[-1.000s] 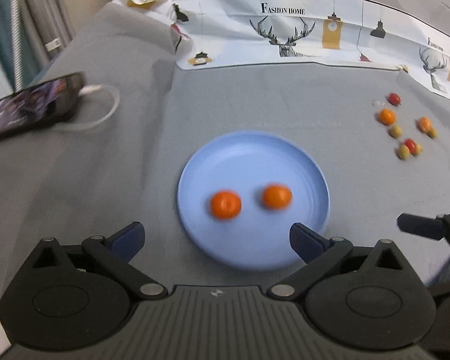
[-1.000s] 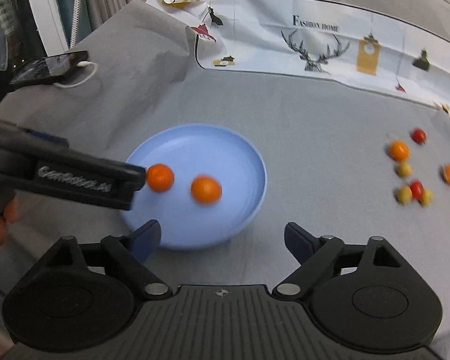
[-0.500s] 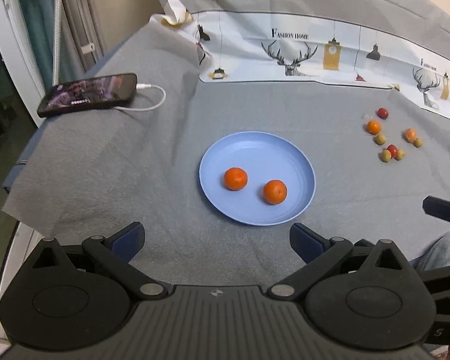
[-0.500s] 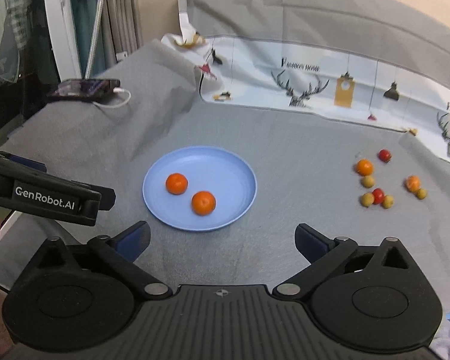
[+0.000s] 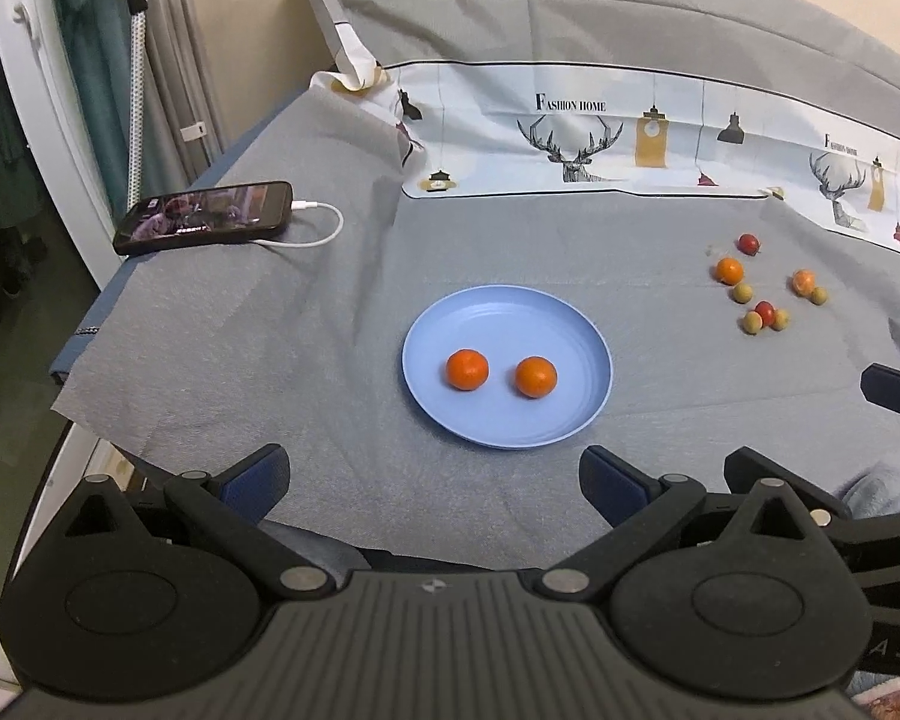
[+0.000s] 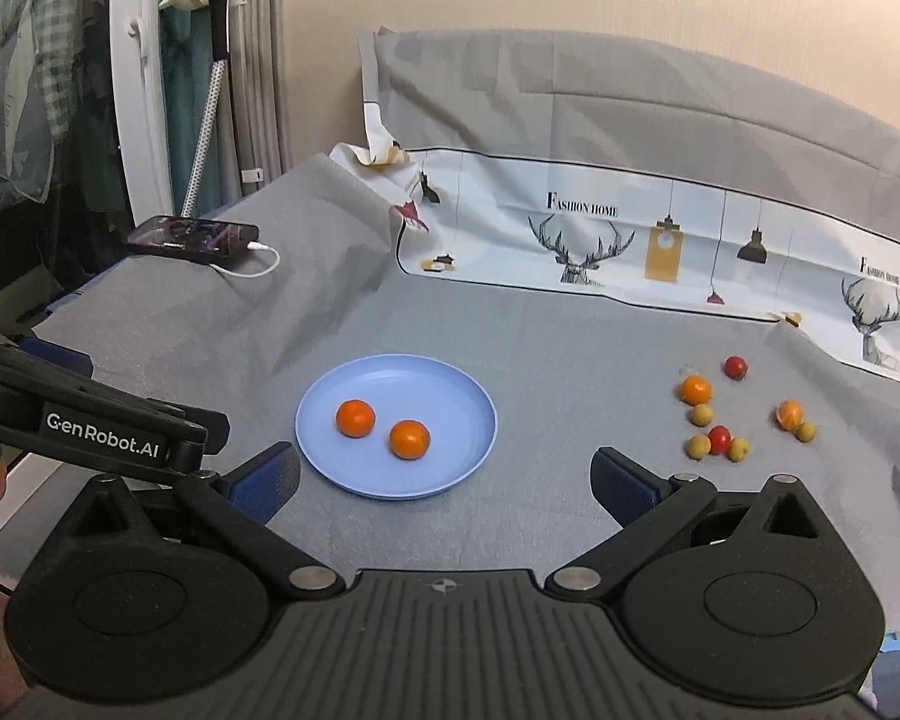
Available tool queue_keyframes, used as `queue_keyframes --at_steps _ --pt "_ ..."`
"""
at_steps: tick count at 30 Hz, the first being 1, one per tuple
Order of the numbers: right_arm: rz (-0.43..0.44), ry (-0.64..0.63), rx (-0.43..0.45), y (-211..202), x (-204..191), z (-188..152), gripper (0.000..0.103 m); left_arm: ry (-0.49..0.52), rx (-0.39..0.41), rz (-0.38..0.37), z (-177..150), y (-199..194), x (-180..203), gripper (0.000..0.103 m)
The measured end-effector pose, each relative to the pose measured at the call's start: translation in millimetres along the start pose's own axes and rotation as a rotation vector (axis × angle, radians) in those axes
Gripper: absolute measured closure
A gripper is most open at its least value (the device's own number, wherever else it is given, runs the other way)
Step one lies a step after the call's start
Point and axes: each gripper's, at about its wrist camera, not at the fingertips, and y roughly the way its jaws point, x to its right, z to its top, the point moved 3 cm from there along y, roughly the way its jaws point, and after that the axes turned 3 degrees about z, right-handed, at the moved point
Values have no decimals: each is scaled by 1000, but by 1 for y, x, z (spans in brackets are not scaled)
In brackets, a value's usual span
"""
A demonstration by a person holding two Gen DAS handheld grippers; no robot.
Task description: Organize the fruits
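Note:
A blue plate [image 5: 570,336] [image 6: 450,384] lies on the grey cloth and holds two small oranges [image 5: 467,369] [image 6: 410,439]. A loose group of small fruits lies to its right: two oranges [image 5: 729,270] [image 6: 696,390], red ones [image 5: 749,243] [image 6: 735,367] and several yellow-green ones [image 5: 752,321] [image 6: 699,446]. My left gripper [image 5: 432,477] is open and empty, well short of the plate. My right gripper [image 6: 444,477] is open and empty, held back from the plate. The left gripper's body shows at the left of the right wrist view.
A phone [image 5: 207,216] [image 6: 195,237] on a white charging cable lies at the far left corner. A printed white cloth [image 5: 630,138] [image 6: 630,240] runs along the back. The table's left edge drops off near the phone.
Both grippers have pulled back and up from the plate, so the plate and fruits look smaller and farther. Both stay open. The fruits have not moved.

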Motion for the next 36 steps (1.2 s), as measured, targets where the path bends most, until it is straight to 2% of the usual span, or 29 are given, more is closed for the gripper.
queue_keyframes --at_steps 11,25,36 --pt "-25 2 13 -6 -2 0 1 6 60 6 2 -14 1 0" --pt "-16 14 -33 10 0 -3 1 10 -2 -5 -1 10 -3 0" --pt "6 41 -68 27 6 -6 1 29 -30 20 2 23 -1 0"
